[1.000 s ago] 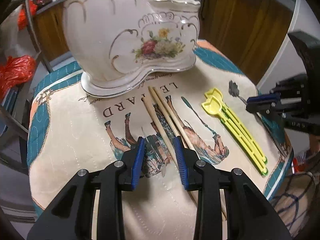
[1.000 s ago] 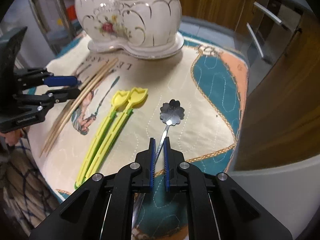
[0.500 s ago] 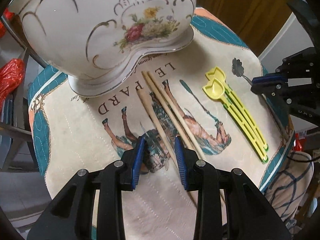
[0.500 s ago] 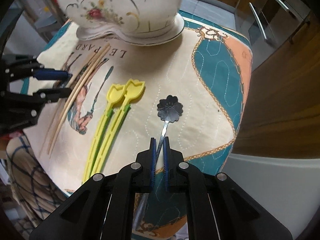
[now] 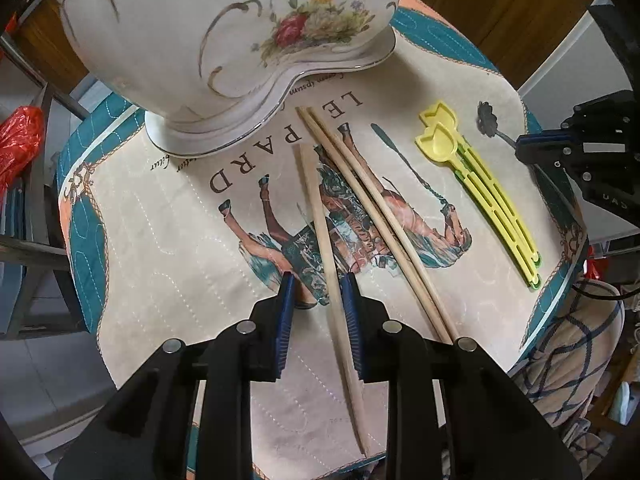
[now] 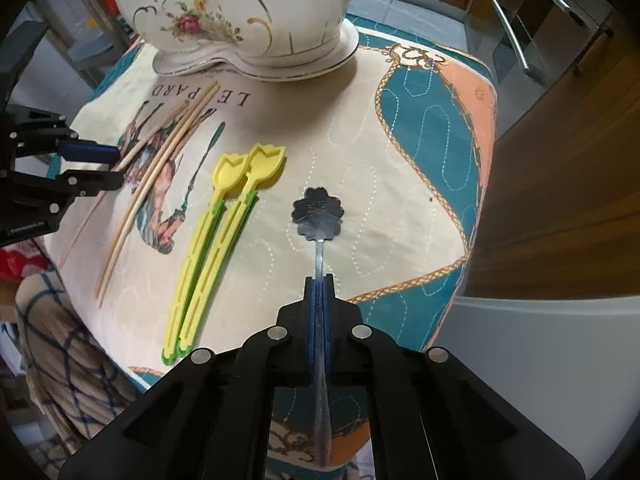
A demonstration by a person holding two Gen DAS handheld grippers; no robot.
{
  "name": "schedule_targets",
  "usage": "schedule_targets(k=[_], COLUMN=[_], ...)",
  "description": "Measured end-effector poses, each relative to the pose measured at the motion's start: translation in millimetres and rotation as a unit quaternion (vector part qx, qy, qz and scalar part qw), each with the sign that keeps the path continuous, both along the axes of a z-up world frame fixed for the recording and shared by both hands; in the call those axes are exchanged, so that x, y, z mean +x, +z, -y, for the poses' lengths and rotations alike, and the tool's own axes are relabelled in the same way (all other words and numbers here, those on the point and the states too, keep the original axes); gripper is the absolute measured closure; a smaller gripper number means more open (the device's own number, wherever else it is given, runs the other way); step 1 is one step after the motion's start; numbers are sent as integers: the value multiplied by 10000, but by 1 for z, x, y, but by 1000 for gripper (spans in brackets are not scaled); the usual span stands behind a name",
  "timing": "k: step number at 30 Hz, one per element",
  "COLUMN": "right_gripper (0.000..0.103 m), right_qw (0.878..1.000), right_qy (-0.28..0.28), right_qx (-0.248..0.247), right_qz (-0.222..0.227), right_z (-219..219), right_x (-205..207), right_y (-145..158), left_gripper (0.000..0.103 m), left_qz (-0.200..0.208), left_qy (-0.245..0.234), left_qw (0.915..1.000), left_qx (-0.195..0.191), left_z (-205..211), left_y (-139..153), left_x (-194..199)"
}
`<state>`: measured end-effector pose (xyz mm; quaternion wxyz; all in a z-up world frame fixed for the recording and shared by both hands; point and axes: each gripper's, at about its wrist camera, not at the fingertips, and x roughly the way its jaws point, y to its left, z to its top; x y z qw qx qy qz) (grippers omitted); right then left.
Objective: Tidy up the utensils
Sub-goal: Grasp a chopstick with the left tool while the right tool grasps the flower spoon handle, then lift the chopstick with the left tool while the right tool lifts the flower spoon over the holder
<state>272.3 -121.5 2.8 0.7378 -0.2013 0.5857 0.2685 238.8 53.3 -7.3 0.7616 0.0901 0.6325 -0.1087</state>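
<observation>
My left gripper (image 5: 319,282) is open, its jaws on either side of a single wooden chopstick (image 5: 322,216) lying on the printed cloth. Two more chopsticks (image 5: 372,216) lie together just to its right. My right gripper (image 6: 319,284) is shut on the handle of a metal flower-shaped spoon (image 6: 318,212), whose bowl lies on or just above the cloth. Two yellow tulip-shaped spoons (image 6: 216,240) lie side by side between the chopsticks (image 6: 160,156) and the metal spoon. The white floral ceramic holder (image 5: 224,40) stands at the back.
The cloth (image 6: 436,128) covers a small table with edges close on all sides. Wooden cabinets (image 6: 560,160) stand to the right. A red bag (image 5: 18,144) sits off the left edge. A checked fabric (image 5: 568,344) hangs below the near edge.
My left gripper has moved forward and down so that the single chopstick now lies between its jaws. My right gripper has stayed shut on the metal spoon and shifted closer over the table.
</observation>
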Motion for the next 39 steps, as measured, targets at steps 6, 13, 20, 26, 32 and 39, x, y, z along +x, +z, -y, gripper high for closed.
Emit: schedule_targets(k=[6,13,20,26,32,39], right_gripper=[99,99,99,99,99,99], right_qw=[9994,9903,9612,9359,8971,8607], right_qy=[-179,-249,-387,-503,-561,-564], right_qx=[221,1241,2488,3117,3859,4373], right_qz=[177,572,1130,1561,2079,2545], right_z=[12,34,43,37,30,18], right_x=[-2,-3,-10,-6,-7,0], right_y=[5,39,73,89,108,114], left_gripper=[97,97,97,97,97,97], left_qz=[102,1137,2592,3703,4485,5454], left_qy=[117,93,357,801,1031,1364], left_qw=[9998,9876,9433,8962,8537,7959], left_qx=[-125,-1082,-2045,-2310,-2438,-2245], left_z=[-8,-22,-39,-37,-42,-50], left_y=[0,39,89,105,126,152], left_x=[4,-35,-62,-63,-58,-52])
